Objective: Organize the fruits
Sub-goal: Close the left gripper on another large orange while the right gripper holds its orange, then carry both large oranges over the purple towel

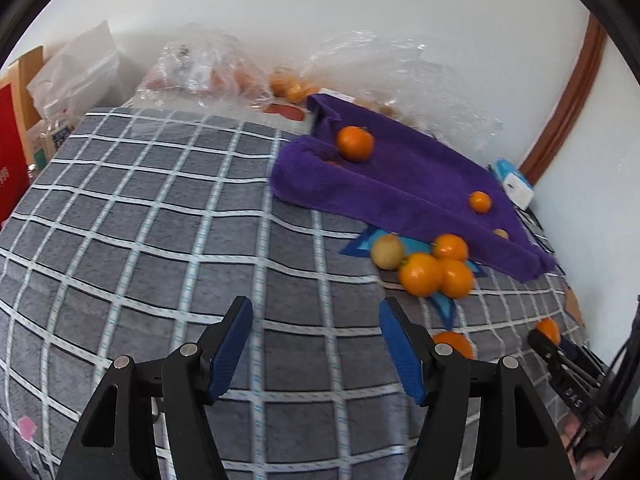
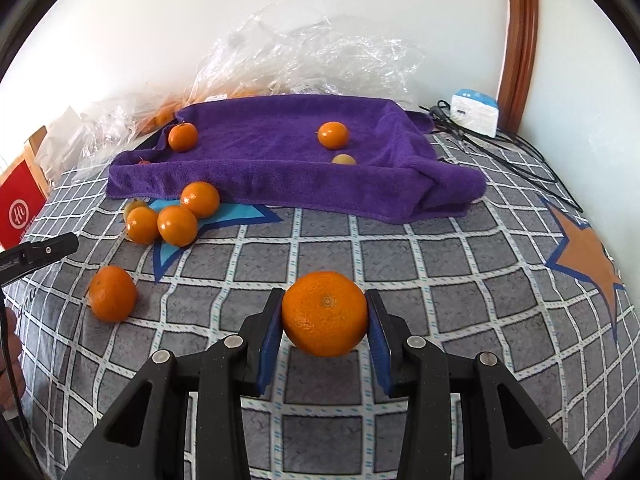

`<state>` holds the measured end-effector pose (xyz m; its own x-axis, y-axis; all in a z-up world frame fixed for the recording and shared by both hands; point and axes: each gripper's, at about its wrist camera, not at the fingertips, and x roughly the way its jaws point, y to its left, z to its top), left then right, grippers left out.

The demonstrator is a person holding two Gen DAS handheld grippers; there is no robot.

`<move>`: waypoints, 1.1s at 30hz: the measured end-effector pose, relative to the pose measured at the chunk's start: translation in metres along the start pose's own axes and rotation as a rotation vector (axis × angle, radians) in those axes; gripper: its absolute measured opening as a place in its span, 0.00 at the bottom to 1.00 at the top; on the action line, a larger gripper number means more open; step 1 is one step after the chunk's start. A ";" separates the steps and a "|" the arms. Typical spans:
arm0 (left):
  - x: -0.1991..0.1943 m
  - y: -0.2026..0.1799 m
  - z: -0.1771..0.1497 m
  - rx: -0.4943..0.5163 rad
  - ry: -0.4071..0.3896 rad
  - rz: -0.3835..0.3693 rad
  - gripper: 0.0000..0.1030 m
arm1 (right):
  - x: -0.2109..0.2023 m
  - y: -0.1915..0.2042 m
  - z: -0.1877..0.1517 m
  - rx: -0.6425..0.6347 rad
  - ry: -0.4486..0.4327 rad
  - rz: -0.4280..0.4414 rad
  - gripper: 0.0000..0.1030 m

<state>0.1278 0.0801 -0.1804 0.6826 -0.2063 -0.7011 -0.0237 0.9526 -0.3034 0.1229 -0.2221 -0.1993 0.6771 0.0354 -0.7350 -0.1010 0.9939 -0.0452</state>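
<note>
My right gripper (image 2: pixel 326 312) is shut on a large orange (image 2: pixel 325 314), held just above the checked cloth. My left gripper (image 1: pixel 316 312) is open over bare cloth, with nothing between its blue pads. A purple towel (image 2: pixel 280 160) lies further back with two oranges (image 2: pixel 183 137) (image 2: pixel 333 135) and a small yellowish fruit (image 2: pixel 344 159) on it. In front of the towel sits a cluster of oranges (image 2: pixel 176 216) with a yellowish fruit (image 1: pixel 387 251) beside them. One more orange (image 2: pixel 113 293) lies alone, left of the held one. The right gripper's tip (image 1: pixel 556 350) shows at the left wrist view's right edge.
A grey checked cloth (image 1: pixel 160 208) with star patches covers the surface. Crumpled clear plastic bags (image 2: pixel 304 56) holding more fruit lie against the white wall. A red box (image 1: pixel 10 168) stands at the left. A white-blue box (image 2: pixel 474 110) and black cables (image 2: pixel 500 148) lie back right.
</note>
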 end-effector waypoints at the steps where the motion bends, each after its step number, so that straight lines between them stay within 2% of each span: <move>1: -0.001 -0.007 -0.002 0.012 0.005 -0.029 0.62 | -0.002 -0.004 -0.001 0.005 0.001 -0.003 0.38; 5: -0.005 -0.035 -0.010 0.056 0.031 -0.153 0.62 | -0.012 -0.019 -0.006 0.014 -0.007 -0.032 0.38; 7: 0.000 -0.045 -0.013 0.076 0.061 -0.162 0.62 | -0.016 -0.024 -0.007 0.021 -0.014 -0.046 0.38; 12: 0.014 -0.059 -0.024 0.115 0.100 -0.098 0.60 | -0.025 -0.040 -0.011 0.055 -0.043 -0.043 0.38; 16: 0.017 -0.065 -0.026 0.123 0.082 -0.055 0.60 | -0.019 -0.054 -0.016 0.087 -0.018 -0.041 0.38; 19: 0.019 -0.069 -0.029 0.154 0.069 -0.021 0.50 | -0.014 -0.062 -0.017 0.110 0.008 -0.042 0.38; 20: 0.019 -0.070 -0.029 0.164 0.064 -0.005 0.42 | -0.013 -0.064 -0.016 0.118 0.013 -0.041 0.38; 21: 0.019 -0.071 -0.029 0.177 0.061 0.012 0.38 | -0.013 -0.064 -0.015 0.120 0.013 -0.041 0.38; 28: 0.018 -0.065 -0.020 0.159 0.065 -0.014 0.38 | -0.010 -0.050 -0.005 0.088 0.017 -0.059 0.38; 33: 0.016 -0.058 -0.009 0.134 0.072 -0.016 0.38 | -0.004 -0.043 0.007 0.113 0.039 -0.006 0.38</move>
<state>0.1336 0.0193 -0.1803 0.6280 -0.2323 -0.7427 0.0879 0.9695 -0.2290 0.1292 -0.2638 -0.1899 0.6486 0.0275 -0.7606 -0.0131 0.9996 0.0250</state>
